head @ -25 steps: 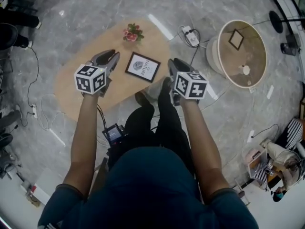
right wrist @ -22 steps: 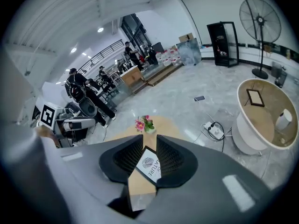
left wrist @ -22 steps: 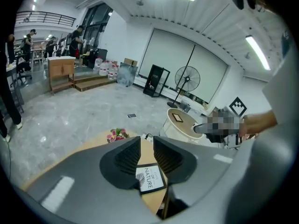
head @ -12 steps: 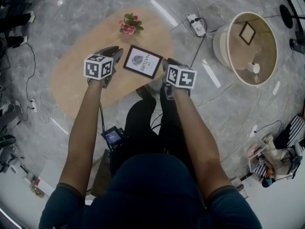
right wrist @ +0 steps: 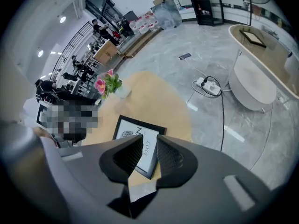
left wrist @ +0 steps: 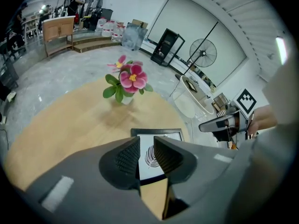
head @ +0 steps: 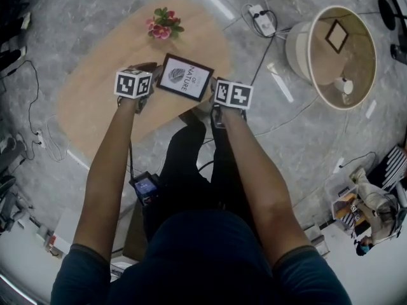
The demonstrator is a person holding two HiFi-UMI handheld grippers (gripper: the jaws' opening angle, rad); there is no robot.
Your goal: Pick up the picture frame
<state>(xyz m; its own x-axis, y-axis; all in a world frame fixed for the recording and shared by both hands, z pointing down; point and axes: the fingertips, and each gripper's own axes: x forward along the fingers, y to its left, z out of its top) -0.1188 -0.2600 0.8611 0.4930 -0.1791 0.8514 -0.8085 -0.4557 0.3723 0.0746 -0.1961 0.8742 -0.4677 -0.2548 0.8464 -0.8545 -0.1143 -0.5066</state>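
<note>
The black picture frame (head: 185, 77) with a white leaf print lies flat on the oval wooden table (head: 102, 107). My left gripper (head: 151, 70) is at its left edge and my right gripper (head: 213, 85) at its right edge. In the left gripper view the jaws (left wrist: 146, 148) stand a narrow gap apart, and the frame (left wrist: 159, 135) shows through and beyond the gap with nothing held. The right gripper view shows the same: a narrow gap (right wrist: 150, 150) with the frame (right wrist: 135, 129) just ahead on the table. The right gripper (left wrist: 219, 123) shows across the frame.
A small pot of pink flowers (head: 161, 23) stands on the table beyond the frame. A round white side table (head: 334, 56) with a small frame on it stands to the right. A power strip with cables (head: 264, 21) lies on the floor between the tables.
Both grippers have closed in on the frame's two side edges from wider apart. The frame lies in the same place on the table.
</note>
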